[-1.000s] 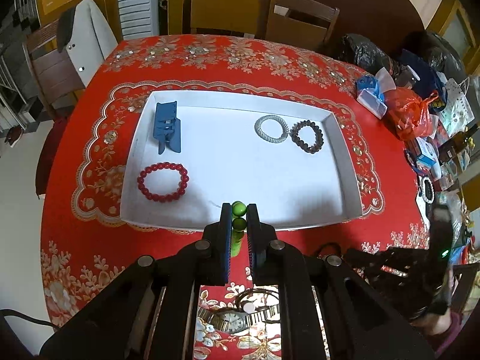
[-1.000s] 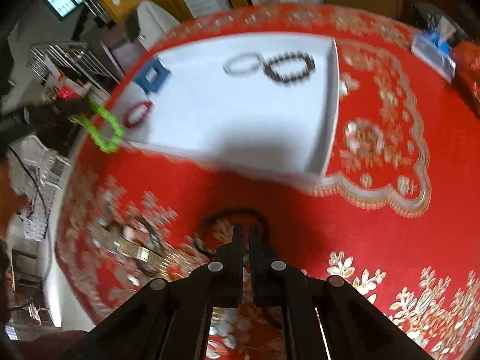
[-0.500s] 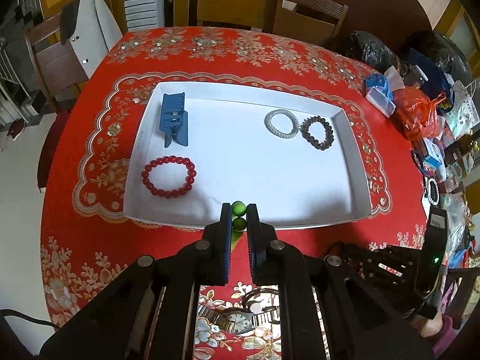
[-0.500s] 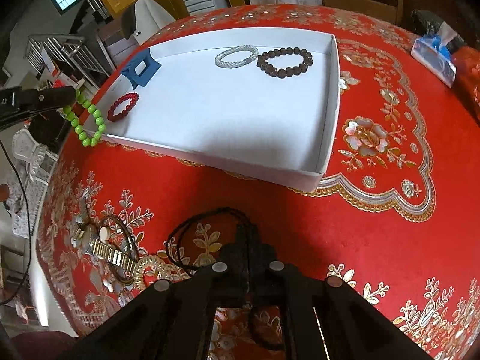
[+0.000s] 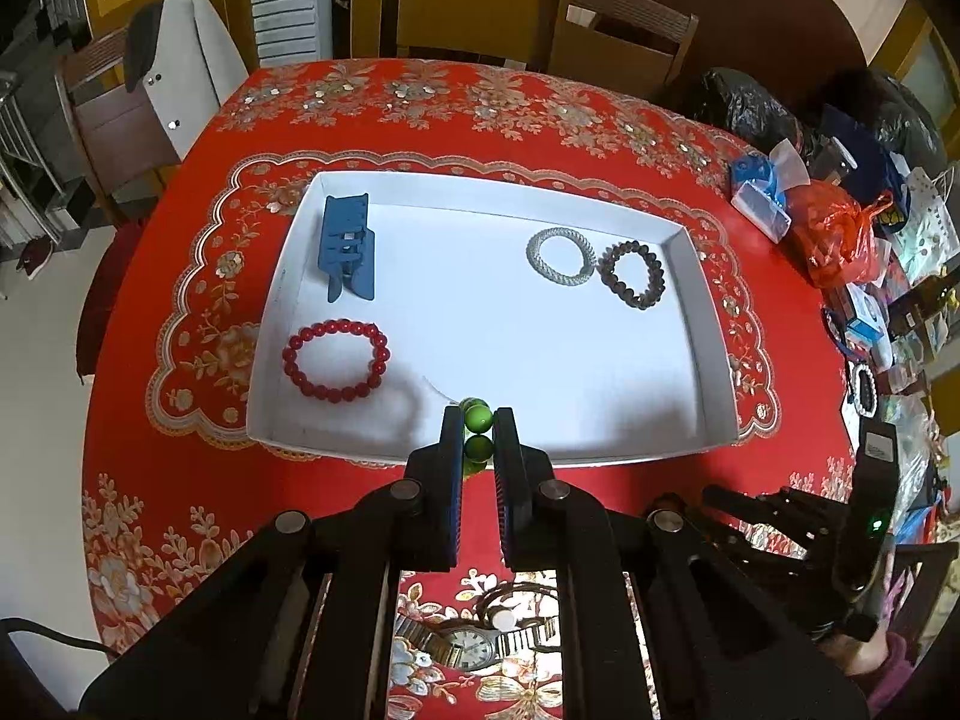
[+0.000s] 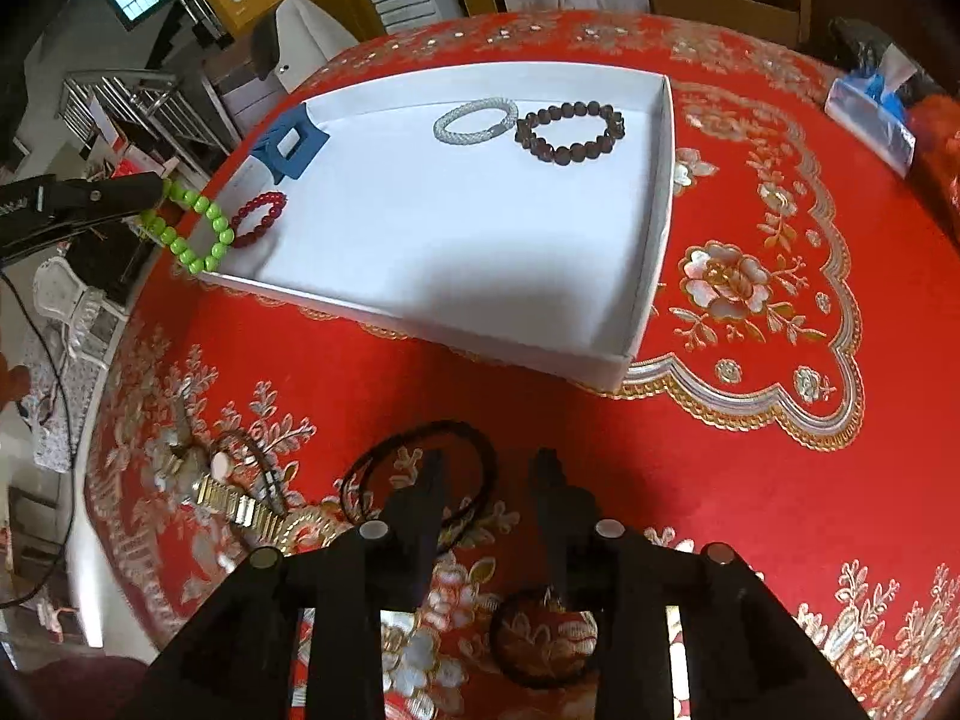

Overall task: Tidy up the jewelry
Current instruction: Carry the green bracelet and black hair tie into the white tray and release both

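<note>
The left gripper [image 5: 478, 426], clamped on the green bead bracelet [image 6: 195, 227], hangs over the white tray's [image 5: 711, 324] near-left edge; next it likely lowers and releases. The right gripper [image 6: 489, 465], spread wide and empty, hovers above the black cord bracelet [image 6: 420, 474], seemingly its next pick.

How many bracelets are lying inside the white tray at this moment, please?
3: the red bead bracelet near the tray's front-left corner, and the silver mesh bracelet and dark bead bracelet side by side at the back right. The left gripper holds the green bead bracelet at the front rim.
</note>
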Demonstrator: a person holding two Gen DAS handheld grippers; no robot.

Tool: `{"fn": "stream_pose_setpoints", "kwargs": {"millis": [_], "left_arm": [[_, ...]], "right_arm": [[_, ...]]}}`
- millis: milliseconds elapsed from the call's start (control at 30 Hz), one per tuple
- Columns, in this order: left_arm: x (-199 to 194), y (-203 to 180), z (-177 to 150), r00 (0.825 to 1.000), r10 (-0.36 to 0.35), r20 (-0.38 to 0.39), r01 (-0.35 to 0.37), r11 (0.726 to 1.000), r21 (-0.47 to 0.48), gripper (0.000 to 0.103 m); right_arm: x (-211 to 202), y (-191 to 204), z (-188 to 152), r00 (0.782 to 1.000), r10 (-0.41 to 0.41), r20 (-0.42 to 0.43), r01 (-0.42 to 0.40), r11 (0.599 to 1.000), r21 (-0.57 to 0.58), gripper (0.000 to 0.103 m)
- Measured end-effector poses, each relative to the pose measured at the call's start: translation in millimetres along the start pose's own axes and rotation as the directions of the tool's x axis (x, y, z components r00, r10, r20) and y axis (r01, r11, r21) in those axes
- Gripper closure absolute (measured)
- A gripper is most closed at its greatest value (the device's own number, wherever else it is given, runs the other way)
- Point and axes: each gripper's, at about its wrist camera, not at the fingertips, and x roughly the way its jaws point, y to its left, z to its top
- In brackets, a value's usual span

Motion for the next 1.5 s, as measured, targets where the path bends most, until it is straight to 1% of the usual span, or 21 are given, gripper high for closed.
{"fn": "stream_pose_setpoints", "kwargs": {"millis": [67, 100, 200, 300, 400, 433, 633, 833, 1000, 1100, 1167, 1267, 1367, 1500], "left_arm": [[1, 1, -1, 1.000, 0.003, -0.006, -0.003, 1.000, -0.003, 0.095], [2, 1, -1, 1.000, 0.004, -0.008, -0.004, 1.000, -0.005, 0.095], [4, 3, -2, 1.000, 0.002, -0.017, -0.002, 1.000, -0.016, 0.095], [3, 4, -1, 1.000, 0.001, -0.012, -0.001, 1.000, -0.017, 0.095], [0, 4, 1, 1.000, 0.000, -0.005, -0.001, 1.000, -0.020, 0.095], [-1, 5, 2, 1.000, 0.002, -0.004, -0.002, 1.000, -0.019, 0.095], [-4, 0, 13, 1.000, -0.005, 0.010, 0.005, 1.000, -0.009, 0.095], [1, -8, 31, 1.000, -0.022, 0.014, 0.022, 1.000, 0.003, 0.095], [14, -16, 48, 0.998, -0.056, -0.001, 0.056, 0.998, 0.006, 0.095], [27, -20, 57, 0.997, -0.079, -0.012, 0.079, 0.997, 0.003, 0.095], [40, -20, 64, 0.996, -0.088, -0.027, 0.087, 0.996, -0.006, 0.095], [59, -16, 72, 0.997, -0.066, -0.047, 0.065, 0.998, -0.018, 0.095], [80, -4, 77, 0.997, -0.030, -0.074, 0.028, 0.999, -0.036, 0.095], [98, 12, 77, 0.995, 0.019, -0.100, -0.024, 0.999, -0.043, 0.095]], "right_arm": [[5, 5, 0, 1.000, -0.016, -0.013, 0.016, 0.999, -0.029, 0.075], [6, 10, 0, 0.999, -0.043, -0.002, 0.043, 0.997, -0.060, 0.077], [7, 14, 1, 0.995, -0.101, -0.005, 0.100, 0.991, -0.089, 0.102], [2, 6, 0, 0.999, -0.052, -0.011, 0.052, 0.998, -0.047, 0.102], [-19, -7, 2, 0.999, 0.043, 0.032, -0.044, 0.999, 0.031, 0.103], [-24, -9, 3, 0.997, 0.058, 0.045, -0.060, 0.997, 0.044, 0.103], [-60, -11, 25, 0.985, 0.099, 0.141, -0.109, 0.992, 0.067, 0.103], [-75, -11, 52, 0.973, 0.118, 0.200, -0.138, 0.987, 0.087, 0.103], [-75, -14, 78, 0.967, 0.108, 0.231, -0.136, 0.985, 0.106, 0.103], [-63, -18, 89, 0.970, 0.092, 0.225, -0.123, 0.984, 0.129, 0.103], [-47, -23, 95, 0.976, 0.076, 0.203, -0.109, 0.982, 0.155, 0.103], [-26, -33, 101, 0.984, 0.042, 0.173, -0.076, 0.978, 0.192, 0.103], [-7, -44, 107, 0.990, 0.016, 0.143, -0.049, 0.971, 0.234, 0.103], [11, -48, 116, 0.993, -0.043, 0.112, 0.017, 0.975, 0.222, 0.103]]}}
